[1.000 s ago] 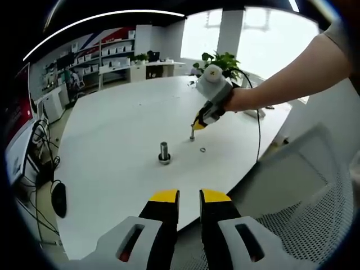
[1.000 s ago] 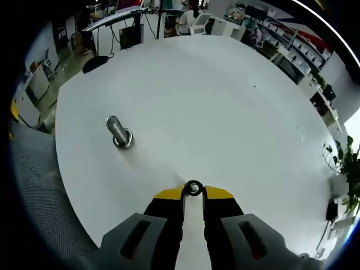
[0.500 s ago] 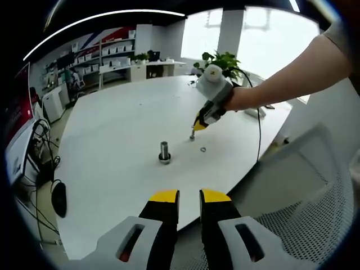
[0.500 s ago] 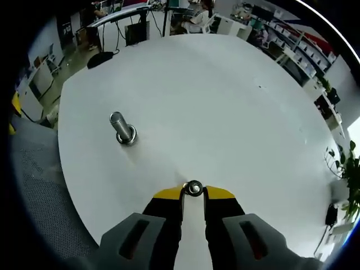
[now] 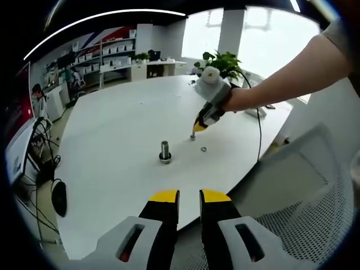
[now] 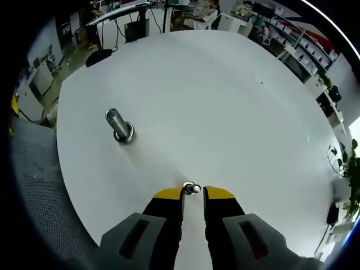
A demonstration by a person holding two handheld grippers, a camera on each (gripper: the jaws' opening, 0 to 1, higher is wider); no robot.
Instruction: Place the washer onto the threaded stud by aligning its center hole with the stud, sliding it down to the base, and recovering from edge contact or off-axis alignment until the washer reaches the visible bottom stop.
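Right gripper view: the right tongs point(image 6: 193, 191) pinch a small silver metal washer point(image 6: 191, 188) between yellow tips, above the round white bench point(image 6: 225, 101) — well apart from the upright threaded steel stud point(image 6: 119, 125) to the left. Left gripper view: left tongs point(image 5: 189, 198) empty, tips narrowly parted; a second washer point(image 5: 203, 149) lies flat on the bench beside the stud.
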